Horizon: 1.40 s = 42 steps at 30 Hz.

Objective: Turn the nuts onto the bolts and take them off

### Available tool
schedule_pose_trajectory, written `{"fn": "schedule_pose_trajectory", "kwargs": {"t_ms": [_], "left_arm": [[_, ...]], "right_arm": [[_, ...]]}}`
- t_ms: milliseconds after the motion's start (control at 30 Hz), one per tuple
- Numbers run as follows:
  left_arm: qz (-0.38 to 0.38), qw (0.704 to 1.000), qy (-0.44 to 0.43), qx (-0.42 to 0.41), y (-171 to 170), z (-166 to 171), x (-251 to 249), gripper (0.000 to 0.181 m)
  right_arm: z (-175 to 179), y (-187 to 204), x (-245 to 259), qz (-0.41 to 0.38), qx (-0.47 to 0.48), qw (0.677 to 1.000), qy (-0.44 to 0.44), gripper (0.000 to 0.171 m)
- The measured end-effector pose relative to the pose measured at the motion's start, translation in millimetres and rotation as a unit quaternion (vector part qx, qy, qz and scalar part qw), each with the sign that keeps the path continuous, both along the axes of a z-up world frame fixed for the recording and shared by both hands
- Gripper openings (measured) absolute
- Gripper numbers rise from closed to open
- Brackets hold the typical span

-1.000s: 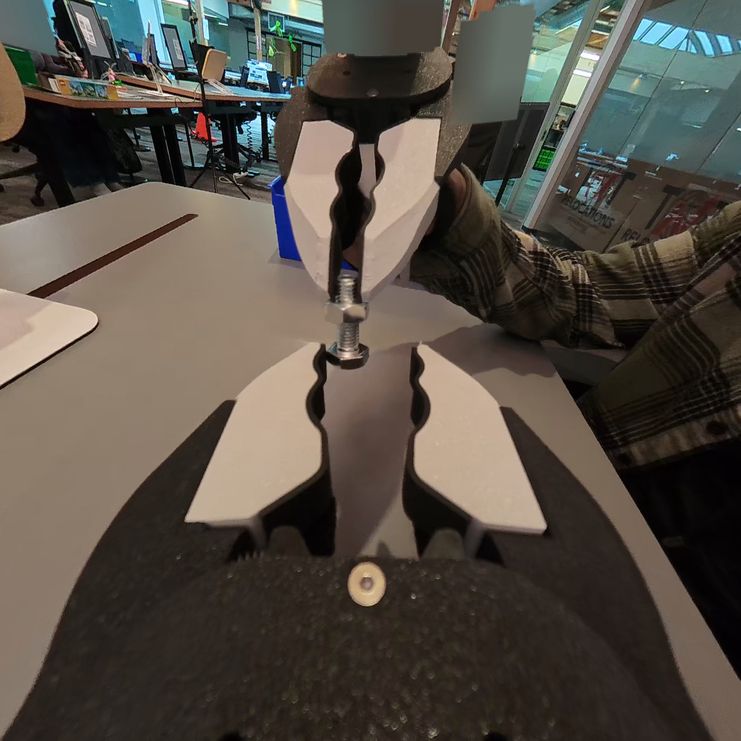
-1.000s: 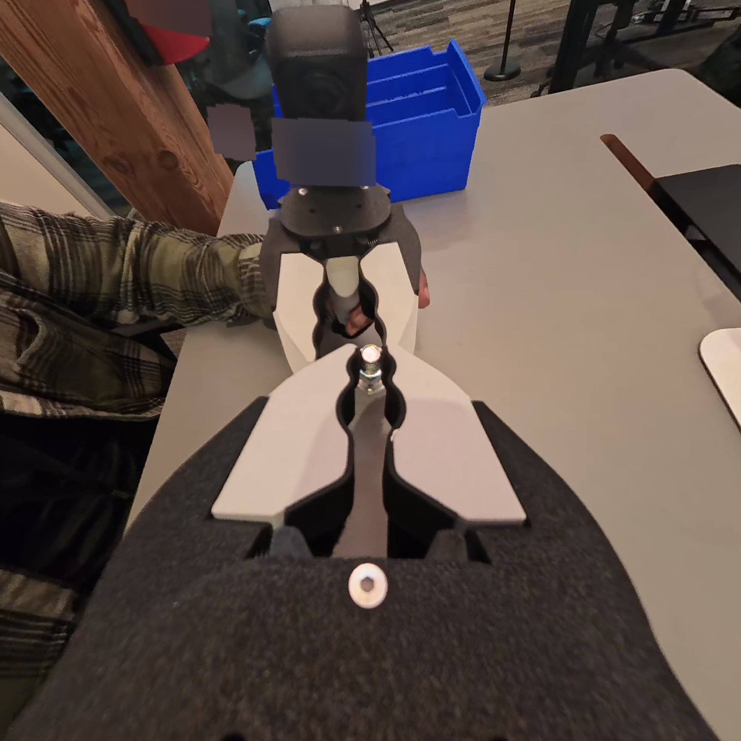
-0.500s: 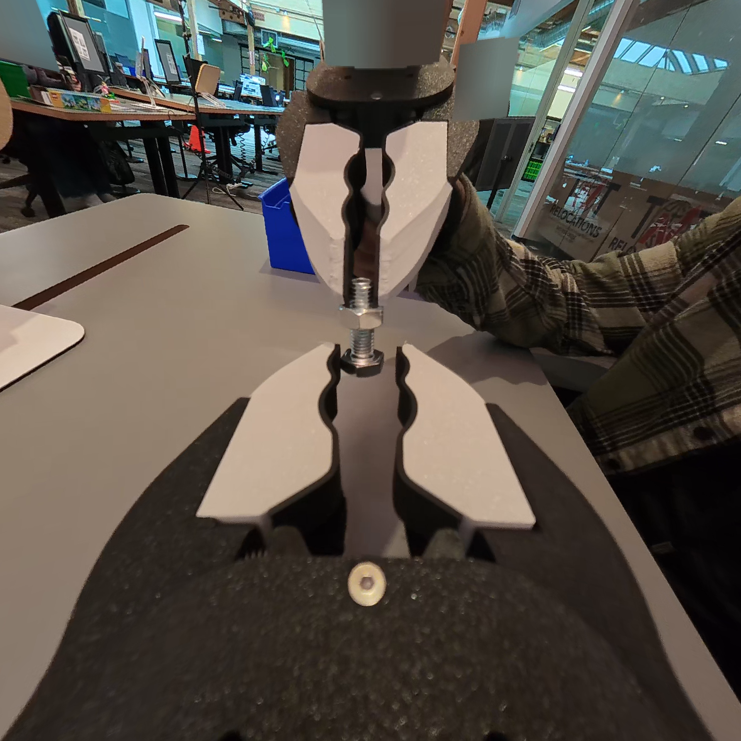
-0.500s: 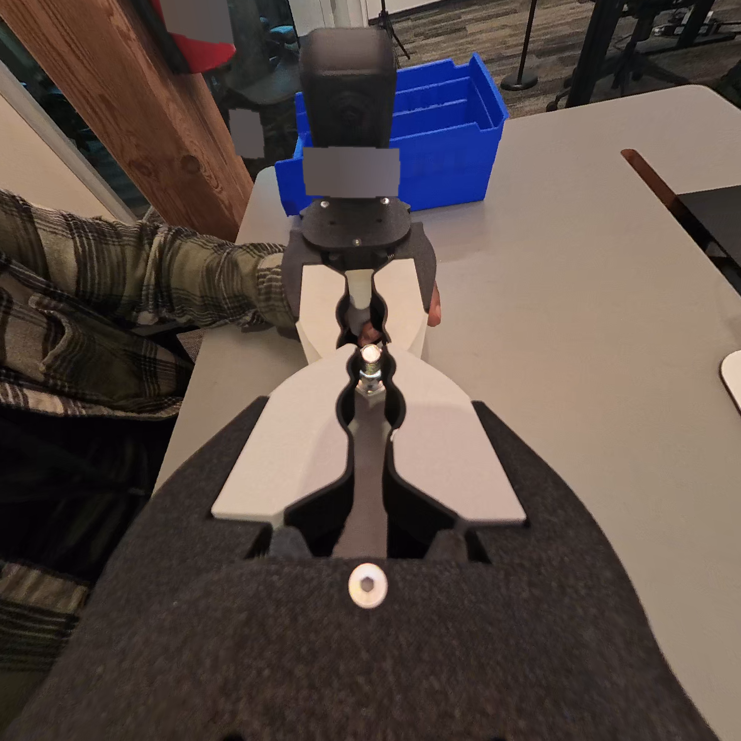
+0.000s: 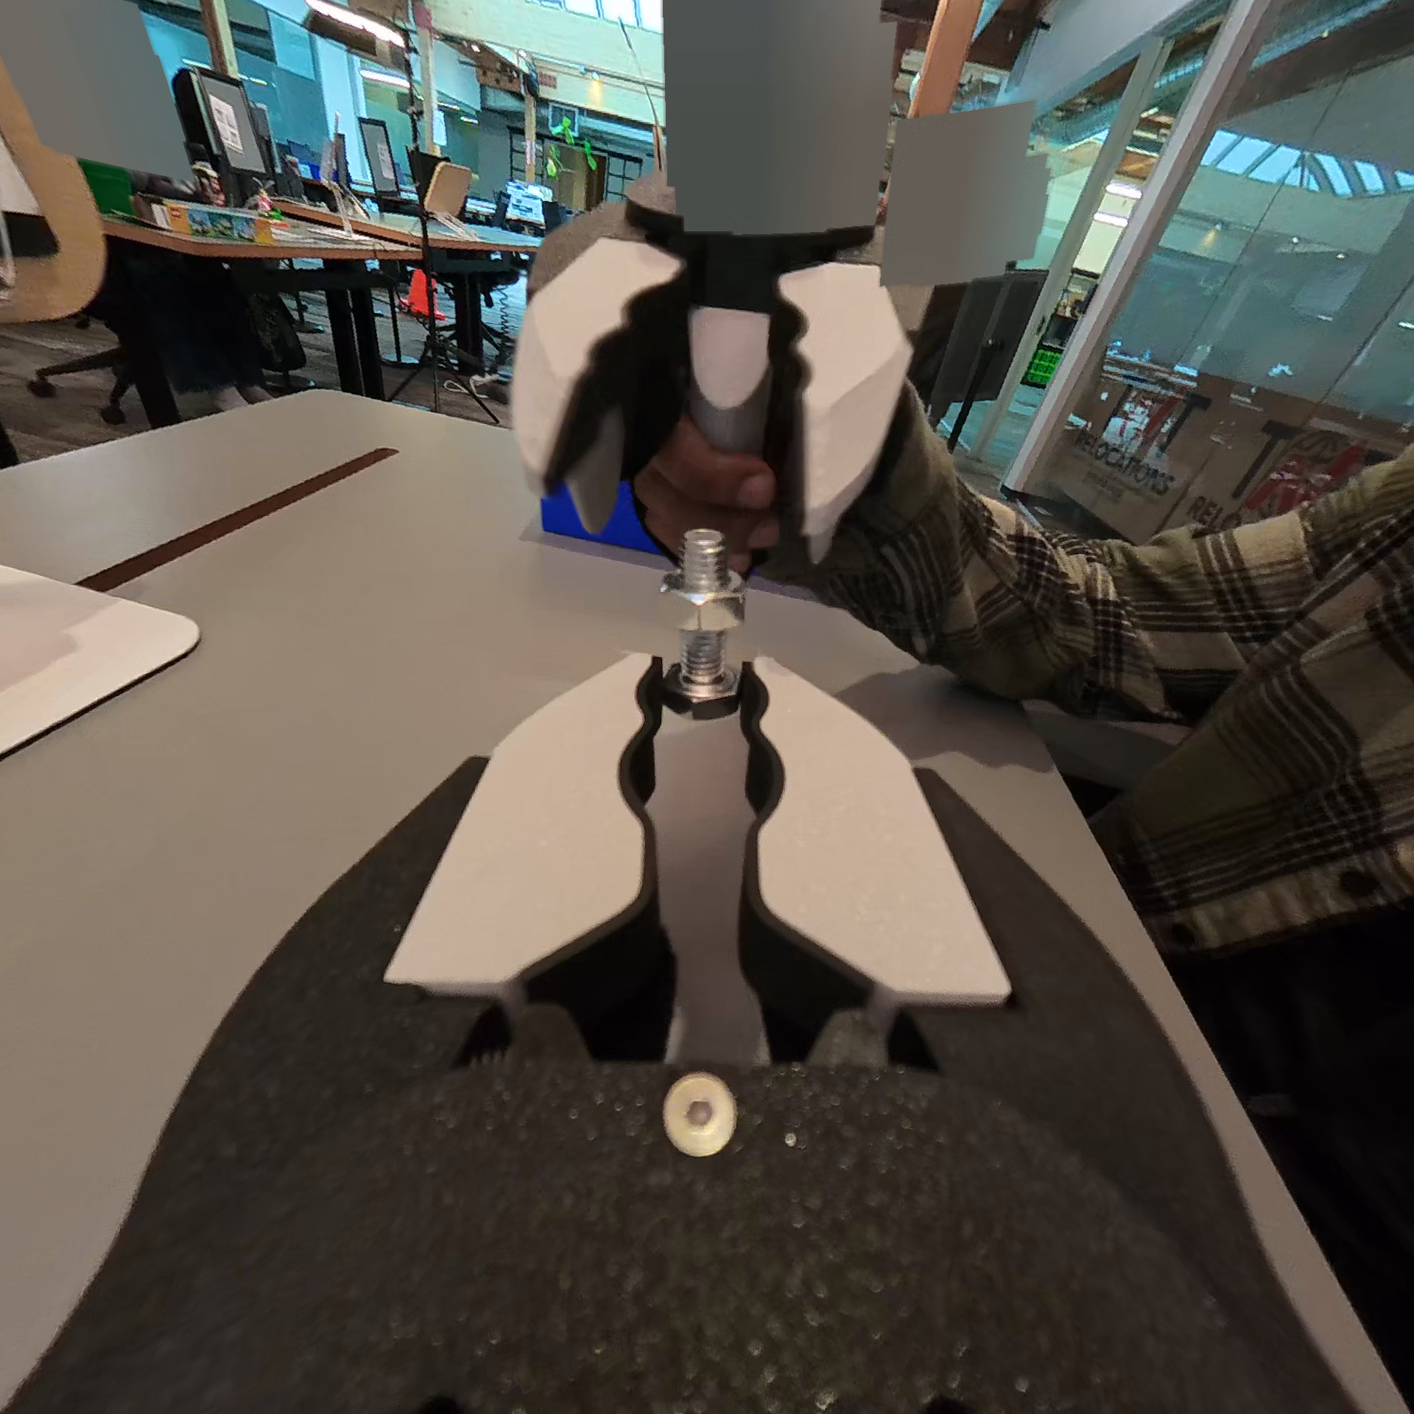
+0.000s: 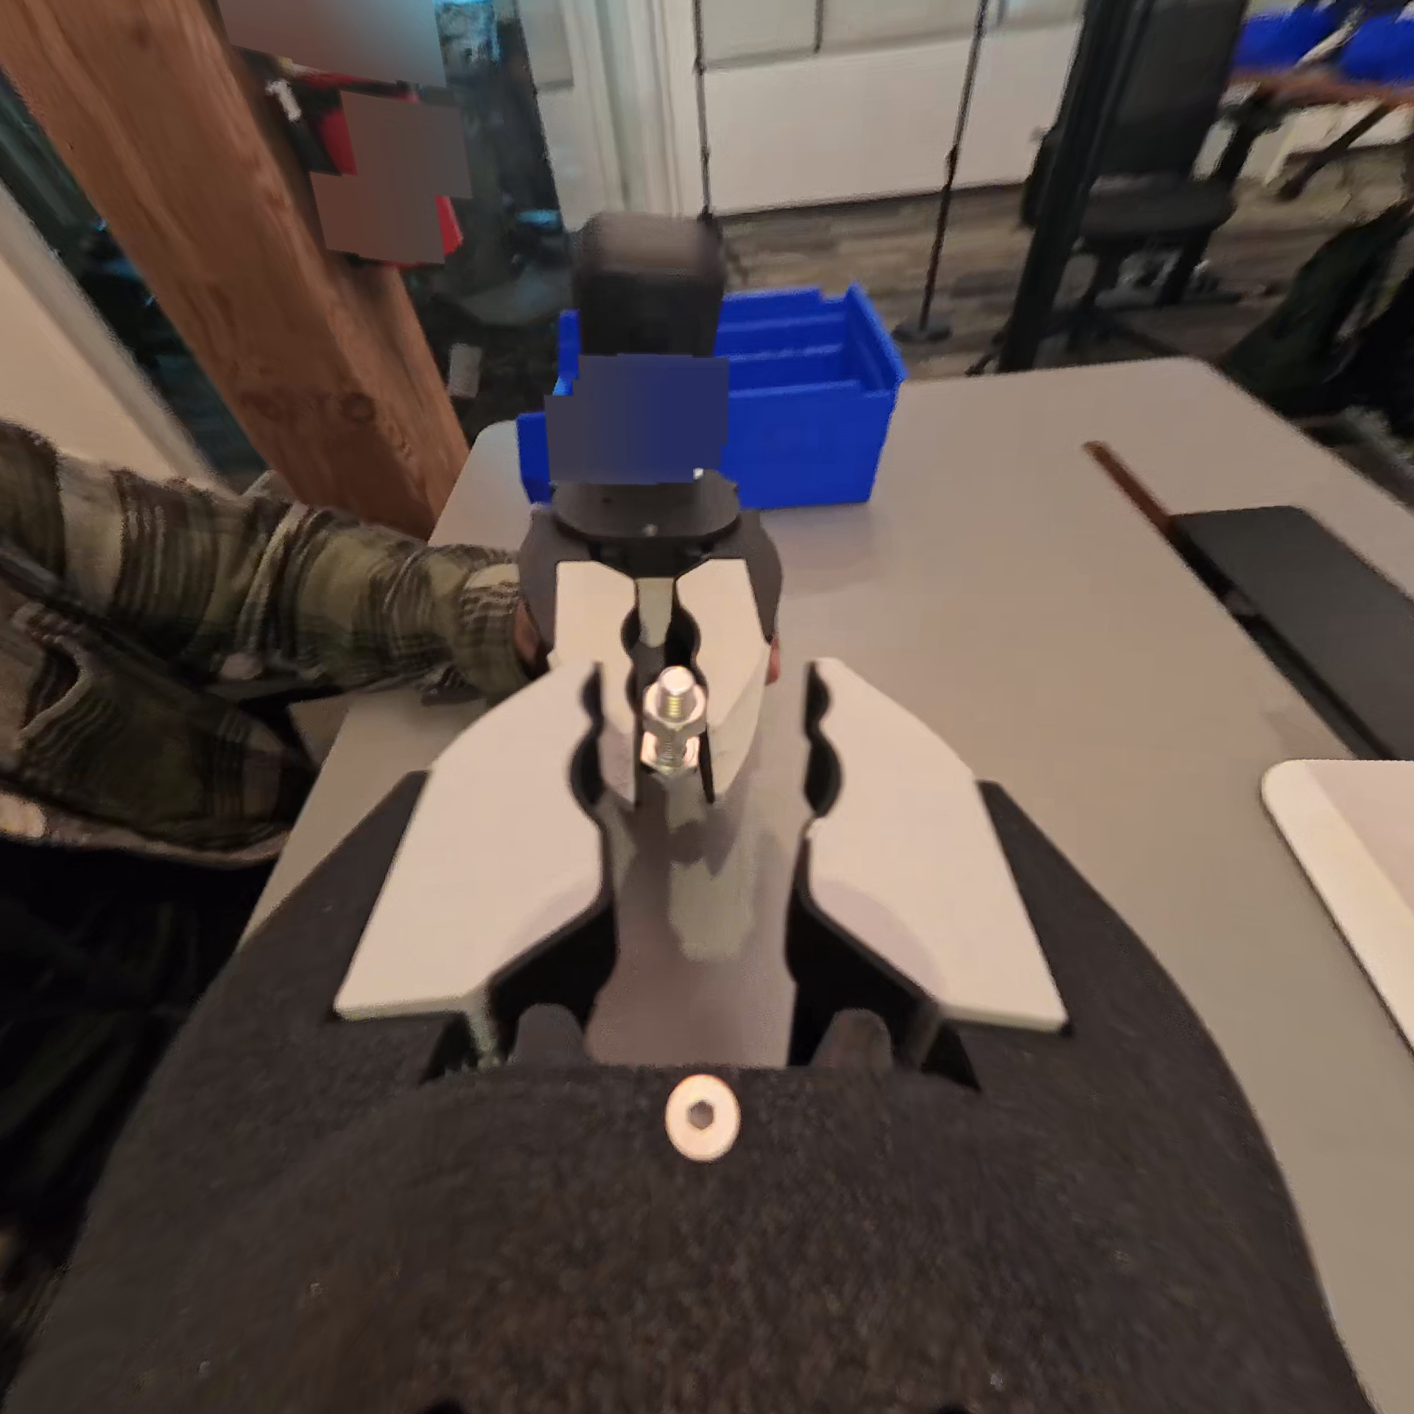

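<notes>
A silver bolt (image 5: 702,612) stands upright with a hex nut (image 5: 702,601) partway down its thread. My left gripper (image 5: 700,677) is shut on the bolt's hex head and holds it above the grey table (image 5: 306,727). My right gripper (image 6: 704,681) is open and empty, its white fingers (image 6: 528,803) spread on either side of the bolt (image 6: 673,727) without touching it. In the left wrist view the right gripper (image 5: 704,528) hangs open just above the bolt's tip. In the right wrist view the left gripper (image 6: 673,773) faces me and clamps the bolt's lower end.
A blue bin (image 6: 803,413) stands at the table's far edge beside a wooden post (image 6: 229,268). A white pad (image 6: 1347,842) and a black pad (image 6: 1301,597) lie to one side. The person's plaid sleeves (image 5: 1071,612) reach in along the table edge. One gripper's finger ends stand about 5 cm off the other's.
My left gripper closed on the bolt's head. My right gripper opened, let go of the bolt's upper end and drew back from it.
</notes>
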<state>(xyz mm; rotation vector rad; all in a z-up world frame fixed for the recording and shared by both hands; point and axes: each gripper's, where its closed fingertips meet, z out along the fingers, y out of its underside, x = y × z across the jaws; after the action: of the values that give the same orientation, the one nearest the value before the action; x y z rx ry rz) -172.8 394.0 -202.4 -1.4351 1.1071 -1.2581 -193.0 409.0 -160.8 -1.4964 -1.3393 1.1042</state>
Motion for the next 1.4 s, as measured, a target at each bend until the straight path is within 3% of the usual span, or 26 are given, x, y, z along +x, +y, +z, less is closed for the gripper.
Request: {"fn": "schedule_pose_trajectory", "kwargs": {"t_ms": [67,133,367,433,567,767,867,933,1000,1067,1133,1233,1400], "left_arm": [[0.008,1.0,-0.006,0.0,3,2,-2,0.019],[0.009,1.0,-0.018,-0.004,3,5,-3,0.019],[-0.002,0.999,-0.036,0.002,-7,11,4,0.019],[-0.006,0.999,-0.044,0.001,-8,14,3,0.019],[-0.005,0.999,-0.049,0.003,-8,17,2,0.019],[-0.012,0.999,-0.05,0.0,-10,14,4,0.019],[-0.015,0.999,-0.047,0.001,-12,14,6,0.019],[-0.018,0.999,-0.047,0.004,-15,14,8,0.019],[-0.011,0.999,-0.041,0.008,-14,13,9,0.019],[-0.013,0.999,-0.045,0.005,-12,13,6,0.019],[-0.011,0.999,-0.048,0.002,-11,14,6,0.019],[-0.012,0.999,-0.041,0.008,-13,12,8,0.019],[-0.011,0.999,-0.049,0.005,-13,14,7,0.019]], "right_arm": [[2,11,3,-0.049,0.011,0.999,0.022,0.081],[-2,18,7,-0.091,0.02,0.995,0.034,0.095],[-11,29,21,-0.159,0.004,0.984,0.075,0.104],[-8,34,32,-0.182,0.022,0.98,0.08,0.092],[2,17,19,-0.135,-0.001,0.983,0.124,0.096],[-9,31,36,-0.191,0.028,0.977,0.087,0.095],[3,17,25,-0.148,-0.001,0.98,0.133,0.099],[-4,16,18,-0.155,0.017,0.983,0.101,0.102],[-8,27,29,-0.192,0.031,0.978,0.078,0.117],[-4,36,43,-0.215,0.037,0.972,0.086,0.109],[3,28,38,-0.19,0.009,0.975,0.115,0.111],[-4,15,19,-0.164,0.021,0.982,0.091,0.115],[-12,34,43,-0.223,0.017,0.972,0.078,0.113]]}}
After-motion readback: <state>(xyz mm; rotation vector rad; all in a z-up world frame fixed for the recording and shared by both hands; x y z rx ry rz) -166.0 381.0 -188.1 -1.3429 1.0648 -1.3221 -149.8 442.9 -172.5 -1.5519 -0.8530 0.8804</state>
